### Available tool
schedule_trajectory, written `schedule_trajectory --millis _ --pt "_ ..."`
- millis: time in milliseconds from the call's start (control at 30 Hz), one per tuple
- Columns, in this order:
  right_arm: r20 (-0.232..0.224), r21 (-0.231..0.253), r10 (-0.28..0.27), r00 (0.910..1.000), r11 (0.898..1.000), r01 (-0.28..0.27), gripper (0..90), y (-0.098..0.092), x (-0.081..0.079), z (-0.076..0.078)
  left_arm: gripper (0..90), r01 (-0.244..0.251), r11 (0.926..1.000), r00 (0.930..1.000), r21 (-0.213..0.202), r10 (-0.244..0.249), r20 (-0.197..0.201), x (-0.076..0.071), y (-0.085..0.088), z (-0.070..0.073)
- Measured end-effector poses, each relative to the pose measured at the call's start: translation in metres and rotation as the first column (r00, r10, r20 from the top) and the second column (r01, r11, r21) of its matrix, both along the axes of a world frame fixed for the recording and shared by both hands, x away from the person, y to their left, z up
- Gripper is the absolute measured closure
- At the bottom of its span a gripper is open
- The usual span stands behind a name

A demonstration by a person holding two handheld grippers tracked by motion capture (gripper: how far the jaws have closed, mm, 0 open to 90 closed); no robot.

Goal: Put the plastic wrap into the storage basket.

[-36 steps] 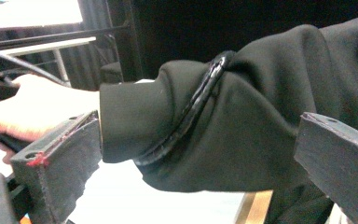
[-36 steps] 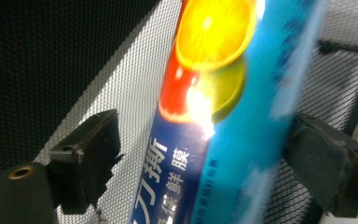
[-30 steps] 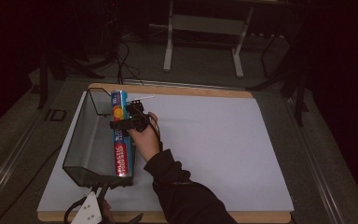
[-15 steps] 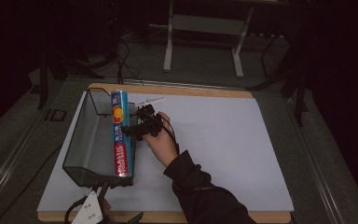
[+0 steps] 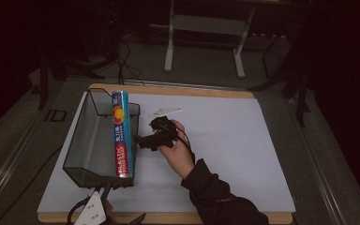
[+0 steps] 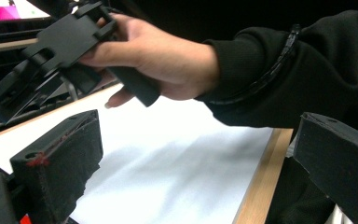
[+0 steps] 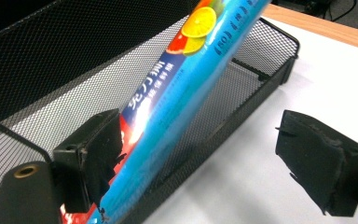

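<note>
A long blue box (image 5: 120, 133) lies along the right rim of the black mesh basket (image 5: 90, 140) on the white worktop (image 5: 225, 145). Just right of the basket, the right gripper (image 5: 143, 140) is released, jaws spread, holding nothing. Near the basket's front end, the left gripper (image 6: 191, 168) also gapes, empty.

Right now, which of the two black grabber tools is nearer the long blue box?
The right gripper, held beside the mesh basket, its open jaws almost at the blue box. The left gripper waits at the table's near edge, also open.
</note>
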State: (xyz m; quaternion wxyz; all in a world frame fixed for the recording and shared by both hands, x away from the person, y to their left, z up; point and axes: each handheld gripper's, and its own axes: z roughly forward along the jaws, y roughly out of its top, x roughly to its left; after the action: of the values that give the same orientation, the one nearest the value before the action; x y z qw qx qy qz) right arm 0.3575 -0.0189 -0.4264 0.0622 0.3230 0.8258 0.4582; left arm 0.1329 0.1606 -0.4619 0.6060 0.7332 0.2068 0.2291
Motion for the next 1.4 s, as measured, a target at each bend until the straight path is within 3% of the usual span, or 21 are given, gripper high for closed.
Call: schedule_trajectory --millis 333,500,667,800,1400 --pt "-0.006 -0.005 0.021 0.9998 1.000 -0.021 14.3 -0.032 -0.013 -0.006 2.0 0.005 1.0000 1.0000 0.007 -0.005 -0.004 0.001 -0.002 -0.001" --pt "-0.003 -0.016 0.040 0.9992 0.999 -0.040 14.3 -0.055 -0.028 -0.013 1.9 0.003 1.0000 1.0000 0.007 -0.003 -0.003 0.001 -0.003 -0.001" --pt "-0.018 0.006 0.032 0.9993 0.999 -0.032 14.3 -0.073 -0.035 -0.018 1.9 0.002 0.9999 1.0000 0.012 -0.002 -0.005 0.002 -0.004 -0.001" --pt "-0.022 -0.011 0.027 0.9994 1.000 -0.027 14.3 -0.085 -0.040 -0.021 1.9 0.003 0.9999 1.0000 0.016 -0.003 -0.008 0.002 -0.004 -0.002" --pt "-0.038 -0.001 -0.004 0.9993 1.000 0.003 14.3 -0.138 -0.068 -0.032 2.0 0.006 0.9998 0.9999 0.020 -0.006 -0.010 0.002 -0.005 -0.002"
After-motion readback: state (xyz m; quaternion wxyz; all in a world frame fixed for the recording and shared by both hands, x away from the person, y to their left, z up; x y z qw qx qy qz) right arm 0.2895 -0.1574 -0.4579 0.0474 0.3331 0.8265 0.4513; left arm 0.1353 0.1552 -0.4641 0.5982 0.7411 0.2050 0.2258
